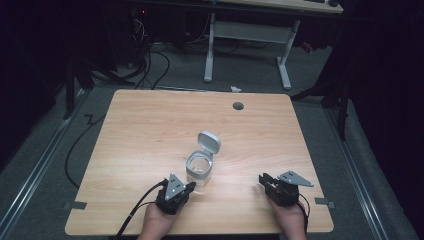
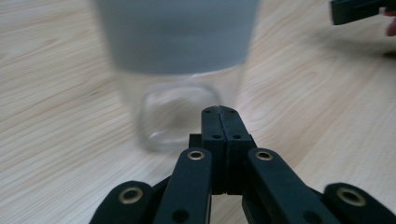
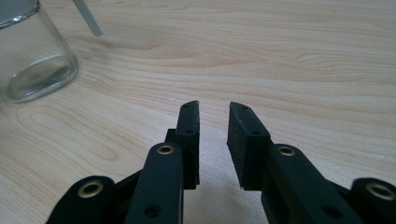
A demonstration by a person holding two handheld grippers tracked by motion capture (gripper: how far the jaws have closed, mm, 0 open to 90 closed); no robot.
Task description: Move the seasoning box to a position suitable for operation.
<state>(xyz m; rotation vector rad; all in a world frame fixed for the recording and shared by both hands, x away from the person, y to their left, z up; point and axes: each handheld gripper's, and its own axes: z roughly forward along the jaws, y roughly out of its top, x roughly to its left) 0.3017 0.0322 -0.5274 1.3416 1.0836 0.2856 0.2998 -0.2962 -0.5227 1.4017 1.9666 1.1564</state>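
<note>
A clear glass jar (image 1: 199,172) with a grey collar stands near the middle of the wooden table (image 1: 150,125), its hinged grey lid (image 1: 209,142) flipped up and back. My left gripper (image 1: 190,186) lies on the table just left of the jar's base, jaws pressed together on nothing, tips close to the glass (image 2: 180,112). In the left gripper view the shut tips (image 2: 219,111) sit right before the jar's bottom. My right gripper (image 1: 265,179) rests to the jar's right, apart from it. Its jaws (image 3: 214,109) stand a narrow gap apart with nothing between them; the jar (image 3: 35,56) is at far left.
A round grey cable hole (image 1: 238,105) sits near the table's far edge. A white-legged desk (image 1: 250,35) stands beyond on the grey floor. Cables trail off the left side. The person's hands come in at the near edge.
</note>
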